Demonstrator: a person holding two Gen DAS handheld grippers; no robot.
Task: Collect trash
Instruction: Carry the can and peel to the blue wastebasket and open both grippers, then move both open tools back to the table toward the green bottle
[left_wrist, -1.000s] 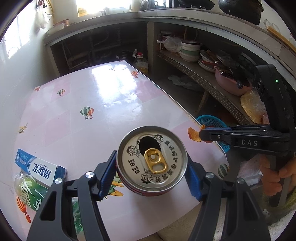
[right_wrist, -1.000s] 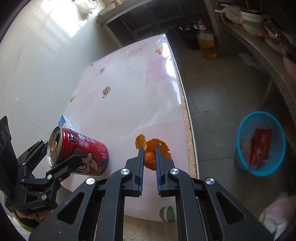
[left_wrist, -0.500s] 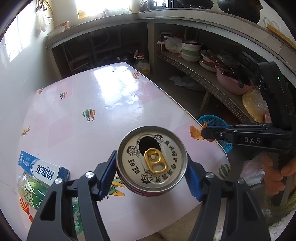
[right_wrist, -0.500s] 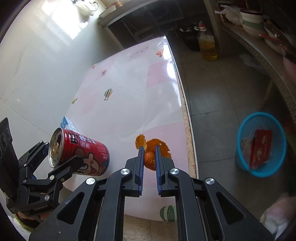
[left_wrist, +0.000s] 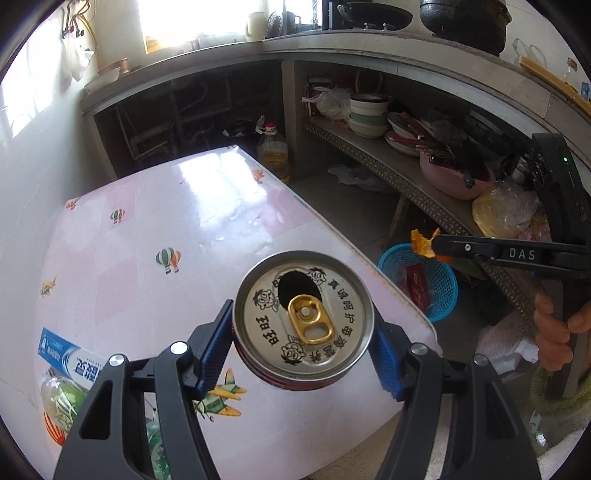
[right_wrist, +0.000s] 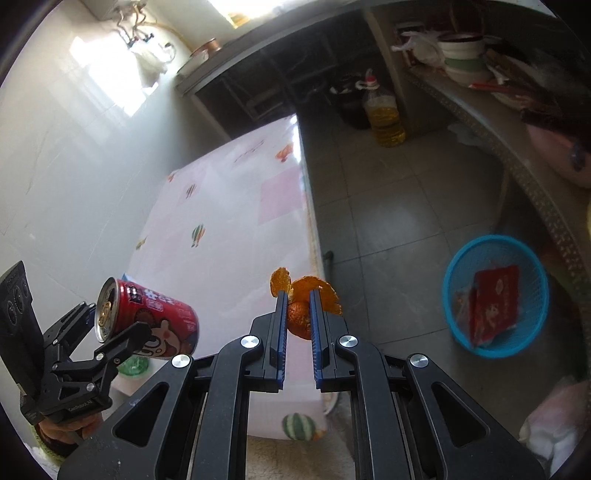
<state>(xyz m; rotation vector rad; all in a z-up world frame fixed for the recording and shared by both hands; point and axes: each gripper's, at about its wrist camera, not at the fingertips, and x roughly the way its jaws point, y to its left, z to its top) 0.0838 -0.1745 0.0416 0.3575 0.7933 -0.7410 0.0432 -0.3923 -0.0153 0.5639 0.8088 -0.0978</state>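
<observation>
My left gripper (left_wrist: 301, 349) is shut on a red drink can (left_wrist: 303, 317), its opened silver top facing the camera, held above the pink table (left_wrist: 147, 236). In the right wrist view the same red can (right_wrist: 155, 317) hangs in the left gripper (right_wrist: 107, 332) at the lower left. My right gripper (right_wrist: 297, 295) is shut on an orange peel (right_wrist: 306, 291), lifted over the table's right edge (right_wrist: 308, 229). From the left wrist view the orange peel (left_wrist: 423, 242) sticks out of the right gripper (left_wrist: 437, 245) above the blue basket (left_wrist: 443, 295).
A blue plastic basket (right_wrist: 532, 325) on the grey floor holds a red packet (right_wrist: 493, 302). A toothpaste box (left_wrist: 70, 356) and a green plastic bottle (left_wrist: 62, 400) lie at the table's near left. An oil bottle (right_wrist: 384, 114) stands on the floor. Shelves with dishes (left_wrist: 369, 110) run along the right.
The right gripper has lifted the orange peel off the table and carried it toward the table's right edge, nearer the basket. The left gripper still holds the can in about the same place.
</observation>
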